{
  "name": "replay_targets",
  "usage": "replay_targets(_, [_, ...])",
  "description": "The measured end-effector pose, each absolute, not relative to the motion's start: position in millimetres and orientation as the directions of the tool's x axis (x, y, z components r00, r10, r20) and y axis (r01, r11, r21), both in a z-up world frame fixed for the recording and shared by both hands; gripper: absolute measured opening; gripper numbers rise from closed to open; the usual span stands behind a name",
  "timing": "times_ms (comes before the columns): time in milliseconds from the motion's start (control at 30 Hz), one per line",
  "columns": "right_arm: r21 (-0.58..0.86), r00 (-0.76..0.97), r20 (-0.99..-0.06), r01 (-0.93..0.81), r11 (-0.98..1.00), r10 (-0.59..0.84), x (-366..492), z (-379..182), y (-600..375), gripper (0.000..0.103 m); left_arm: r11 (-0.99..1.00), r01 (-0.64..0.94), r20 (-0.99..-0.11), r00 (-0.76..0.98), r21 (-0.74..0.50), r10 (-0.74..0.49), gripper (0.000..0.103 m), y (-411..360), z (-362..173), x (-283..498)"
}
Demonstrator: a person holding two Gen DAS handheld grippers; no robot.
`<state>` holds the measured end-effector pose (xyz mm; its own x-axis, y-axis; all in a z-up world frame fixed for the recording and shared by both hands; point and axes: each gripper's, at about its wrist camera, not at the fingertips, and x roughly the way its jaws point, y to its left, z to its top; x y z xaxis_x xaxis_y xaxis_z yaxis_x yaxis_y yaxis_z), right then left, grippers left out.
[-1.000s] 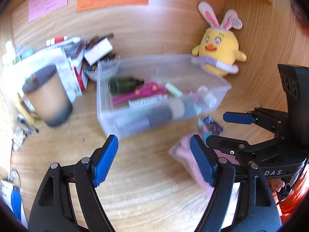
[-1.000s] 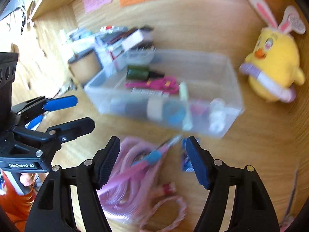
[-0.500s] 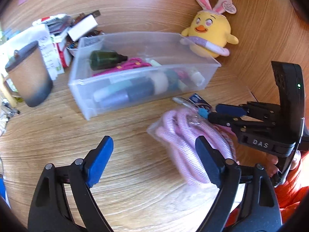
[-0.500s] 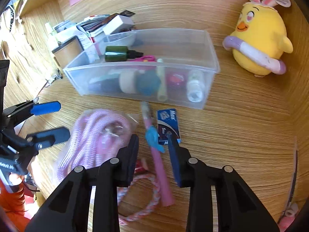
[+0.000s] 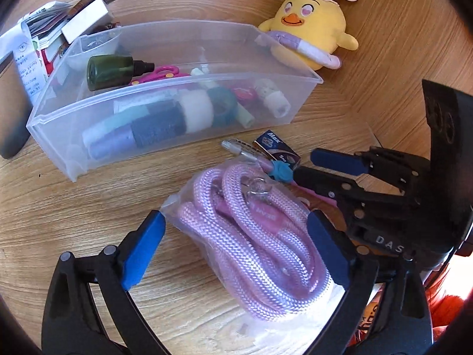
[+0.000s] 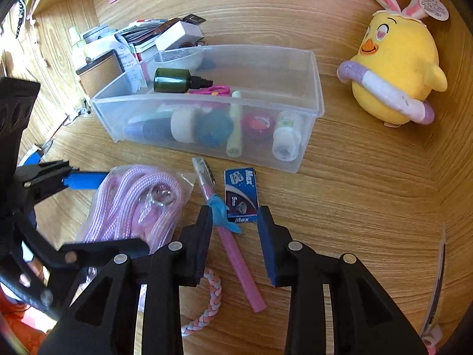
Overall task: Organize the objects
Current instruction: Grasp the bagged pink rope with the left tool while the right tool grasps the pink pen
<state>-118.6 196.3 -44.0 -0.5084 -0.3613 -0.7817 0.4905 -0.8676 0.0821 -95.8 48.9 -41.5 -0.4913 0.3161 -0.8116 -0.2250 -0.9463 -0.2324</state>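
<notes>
Clear bin [image 6: 307,112] already part-filled; in front of it bagged pink rope [image 5: 251,230] sits untouched between left gripper's [image 5: 236,248] opening jaws, pink pen [image 6: 236,254] between right gripper's [image 6: 235,236] narrowed, non-touching jaws.

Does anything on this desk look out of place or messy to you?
Yes. Several things lie loose on the wooden desk in front of the clear plastic bin instead of inside: a bagged coil of pink rope, a pink pen with a blue bow, a small blue Max box, and a braided cord.
</notes>
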Motion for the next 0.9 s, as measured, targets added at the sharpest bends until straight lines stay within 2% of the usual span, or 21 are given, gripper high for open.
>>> replay_targets(67, [0.081,-0.501,-0.786,0.497,-0.864,-0.362,-115.7,-45.8,195.1,0.029,-0.955,-0.211,-0.819,-0.496,-0.209,0.289,0.098,41.2,-44.9,-93.7])
replay_targets(200, [0.087,-0.479,-0.796,0.514,-0.853,-0.37,-110.6,-51.0,191.8,0.029,-0.947,-0.201,-0.825,-0.467,-0.252,0.319,0.098,19.7,-49.8,-87.4])
replay_targets(467, [0.104,-0.452,-0.8,0.545,-0.832,-0.396,-103.1,-51.9,183.6,0.029,-0.976,-0.189,-0.842,-0.505,-0.106,0.189,0.098,6.6,-35.3,-77.0])
replay_targets(633, [0.087,-0.464,-0.8,0.537,-0.839,-0.38,-112.2,-50.6,182.6,0.029,-0.955,-0.271,-0.823,-0.512,-0.118,0.247,0.098,21.0,-26.3,-72.0])
replay_targets(767, [0.078,-0.459,-0.807,0.542,-0.837,-0.372,-120.9,-54.1,178.1,0.029,-0.936,-0.349,-0.835,-0.503,-0.04,0.223,0.098,43.5,-33.7,-72.8])
replay_targets(900, [0.073,-0.464,-0.804,0.544,-0.836,-0.373,-123.8,-56.9,175.7,0.025,-0.932,-0.362,-0.847,-0.488,-0.022,0.209,0.097,50.3,-45.0,-82.0])
